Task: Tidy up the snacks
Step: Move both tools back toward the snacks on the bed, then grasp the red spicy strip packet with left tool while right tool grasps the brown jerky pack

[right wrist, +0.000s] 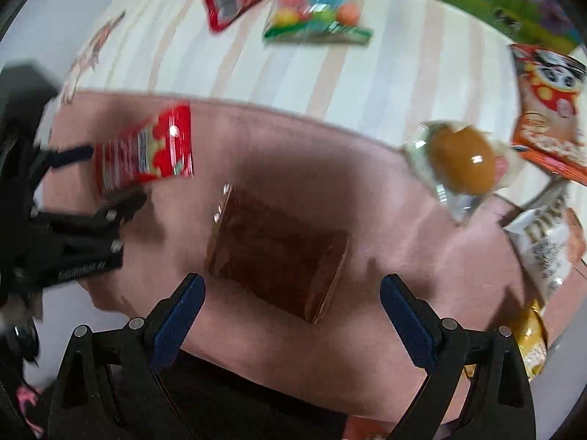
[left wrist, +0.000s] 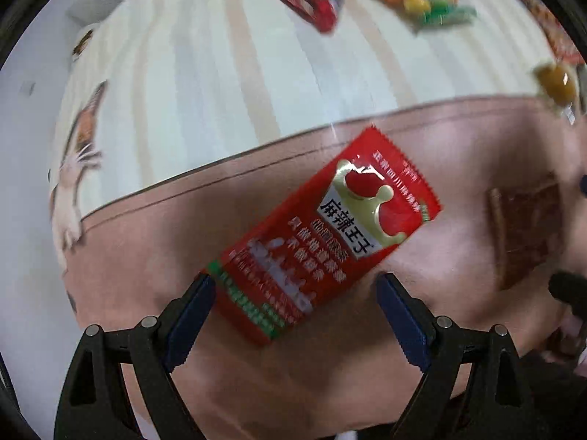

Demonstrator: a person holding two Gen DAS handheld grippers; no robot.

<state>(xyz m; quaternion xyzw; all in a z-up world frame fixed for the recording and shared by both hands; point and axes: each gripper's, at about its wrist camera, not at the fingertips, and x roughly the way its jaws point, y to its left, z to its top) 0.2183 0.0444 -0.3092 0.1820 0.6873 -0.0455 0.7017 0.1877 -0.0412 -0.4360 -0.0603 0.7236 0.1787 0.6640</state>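
Spread left tool (left wrist: 295,308) astride red snack packet (left wrist: 326,234); right tool (right wrist: 291,308) spread before brown packet (right wrist: 277,253).

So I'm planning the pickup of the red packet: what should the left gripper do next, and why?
Probably lower a little more and then close. The left gripper is open, and the red packet lies flat on the pink mat with its near end between the blue pads, which do not seem to press on it yet.

A red snack packet (left wrist: 323,238) with a gold crown lies flat and tilted on the pink cloth (left wrist: 458,139). Near it lies a dark brown packet (right wrist: 275,253), flat too. A clear pack (right wrist: 462,161) holds what may be a brown egg.
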